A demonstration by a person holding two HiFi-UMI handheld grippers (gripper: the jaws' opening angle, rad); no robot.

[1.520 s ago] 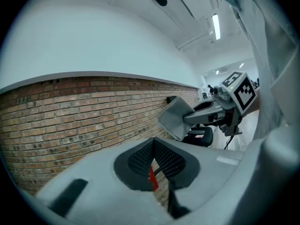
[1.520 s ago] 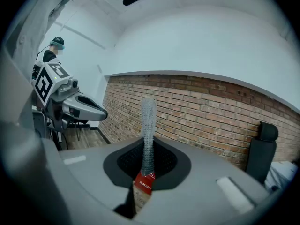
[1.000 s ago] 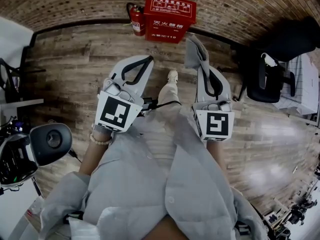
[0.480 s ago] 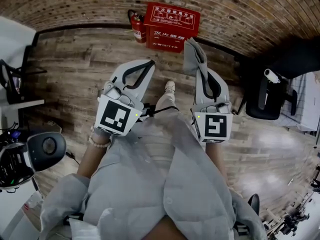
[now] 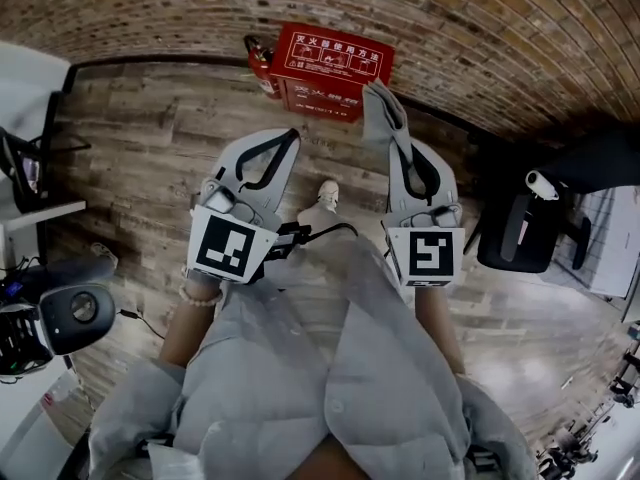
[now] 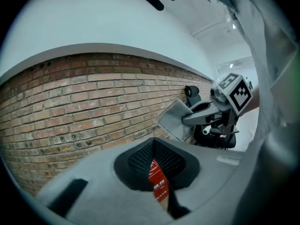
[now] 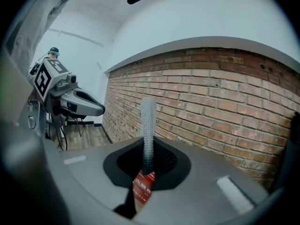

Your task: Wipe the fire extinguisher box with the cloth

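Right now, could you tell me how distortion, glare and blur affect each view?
Head view: fisheye bends the brown brick wall into an arc, and glare lightens the wooden plank floor. Left gripper view: black vignetted corners, foreground soft. Right gripper view: grey mesh cloth fairly sharp, wall bowed.

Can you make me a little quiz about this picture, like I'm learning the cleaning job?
1. True or false: the left claw holds the grey woven cloth.
2. The red metal fire extinguisher box stands against: A) a brown brick wall, B) a glass window, C) a white door.
3. Fill in: the brown floor is made of ___ planks.
Key: 1 false, the right claw holds it; 2 A; 3 wooden.
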